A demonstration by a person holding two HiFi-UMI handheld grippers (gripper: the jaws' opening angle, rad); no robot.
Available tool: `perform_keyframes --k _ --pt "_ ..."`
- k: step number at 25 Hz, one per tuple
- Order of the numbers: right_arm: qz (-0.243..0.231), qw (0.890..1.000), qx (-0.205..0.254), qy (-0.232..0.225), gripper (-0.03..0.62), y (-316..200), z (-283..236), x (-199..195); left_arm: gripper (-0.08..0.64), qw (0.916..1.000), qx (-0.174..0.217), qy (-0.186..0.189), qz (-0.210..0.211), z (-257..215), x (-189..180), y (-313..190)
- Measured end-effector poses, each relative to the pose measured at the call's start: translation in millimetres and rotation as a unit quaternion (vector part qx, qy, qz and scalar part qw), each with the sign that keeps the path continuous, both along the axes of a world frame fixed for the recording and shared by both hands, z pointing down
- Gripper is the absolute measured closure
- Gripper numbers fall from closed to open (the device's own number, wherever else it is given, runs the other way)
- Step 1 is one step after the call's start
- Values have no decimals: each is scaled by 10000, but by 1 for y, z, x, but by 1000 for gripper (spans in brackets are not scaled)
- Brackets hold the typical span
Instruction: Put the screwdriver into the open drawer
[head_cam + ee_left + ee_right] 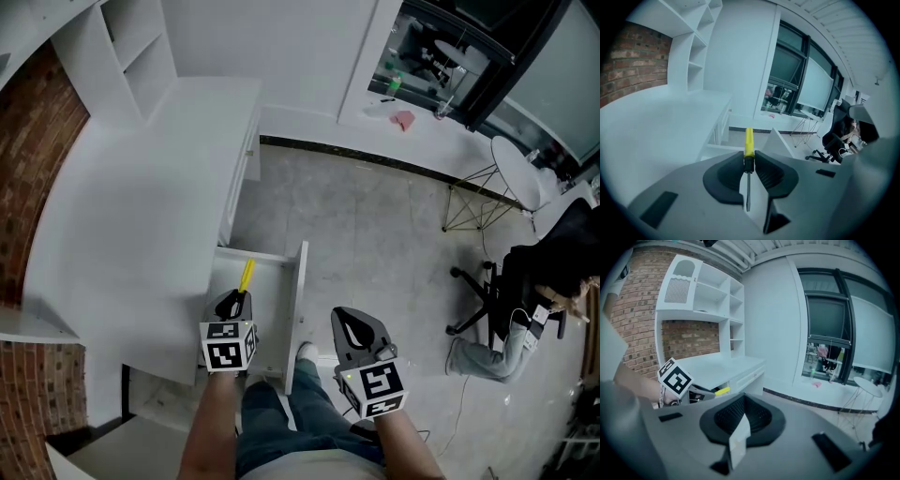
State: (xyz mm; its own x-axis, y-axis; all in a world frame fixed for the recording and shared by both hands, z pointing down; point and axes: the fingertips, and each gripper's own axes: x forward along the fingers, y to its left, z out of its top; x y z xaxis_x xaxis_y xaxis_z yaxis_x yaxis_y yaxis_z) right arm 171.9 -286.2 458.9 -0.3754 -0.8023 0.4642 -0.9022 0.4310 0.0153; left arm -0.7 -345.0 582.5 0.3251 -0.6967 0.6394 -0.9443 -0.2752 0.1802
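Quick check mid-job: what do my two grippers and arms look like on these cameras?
They match. The left gripper and the right gripper each have a grey body and black ribbed pads with rounded outlines. Each carries a white cube printed with black square markers. No cables show. The forearms have no sleeves, and blue jeans show below.
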Motion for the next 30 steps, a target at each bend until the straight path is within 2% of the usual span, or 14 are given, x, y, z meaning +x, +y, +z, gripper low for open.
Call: perform_keyframes --k 6,15,21,26,30 --pt "-220 9990 -379 -3 581 -15 34 -1 477 9981 -545 -194 -223 61 3 -1" --pt "-352 9944 -991 -28 581 -29 86 -6 477 9882 -1460 -388 -259 153 6 6" --pt "-409 9916 -1229 -14 581 -45 107 -2 477 9817 -1827 -451 -302 194 8 6" --pt "-425 9899 -1355 -37 581 -52 116 -2 476 9754 -2101 -602 -296 211 10 9" --pt "-477 9885 -1434 -25 581 -50 119 -6 471 9738 -2127 -715 -360 215 7 10"
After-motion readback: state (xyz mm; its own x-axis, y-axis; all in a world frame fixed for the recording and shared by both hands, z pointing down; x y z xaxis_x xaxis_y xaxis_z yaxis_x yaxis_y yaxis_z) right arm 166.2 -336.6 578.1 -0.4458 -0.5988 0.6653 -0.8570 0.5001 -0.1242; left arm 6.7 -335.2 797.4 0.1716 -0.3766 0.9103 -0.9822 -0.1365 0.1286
